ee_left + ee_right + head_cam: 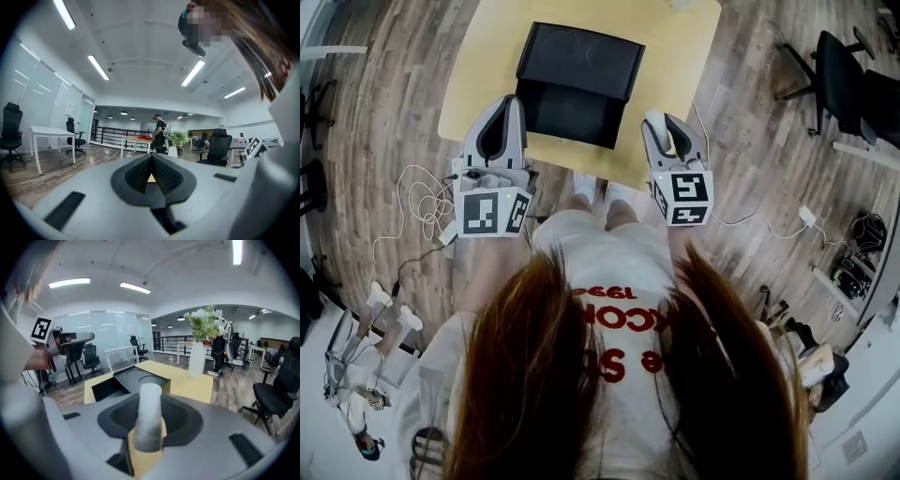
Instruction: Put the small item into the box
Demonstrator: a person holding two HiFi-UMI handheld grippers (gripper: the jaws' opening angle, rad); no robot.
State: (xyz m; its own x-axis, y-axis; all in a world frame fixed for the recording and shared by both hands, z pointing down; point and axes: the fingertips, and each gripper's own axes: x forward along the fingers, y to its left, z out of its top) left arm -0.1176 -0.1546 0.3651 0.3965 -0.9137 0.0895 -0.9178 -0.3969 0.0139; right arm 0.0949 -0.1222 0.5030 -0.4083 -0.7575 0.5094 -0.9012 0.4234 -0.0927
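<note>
left gripper (pixel 151 164) jaws together, empty, aimed level across office: white table (pixel 52 133) left, standing person (pixel 161 135) beside potted plant (pixel 178 138) ahead, black office chair (pixel 219 146) right.

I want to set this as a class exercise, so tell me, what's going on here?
A person stands at a yellow table with a hand-held gripper in each hand. The right hand-held gripper is closed on a small white cylinder, held near the table's edge and not yet in the open black box. The left hand-held gripper is shut and empty.
</note>
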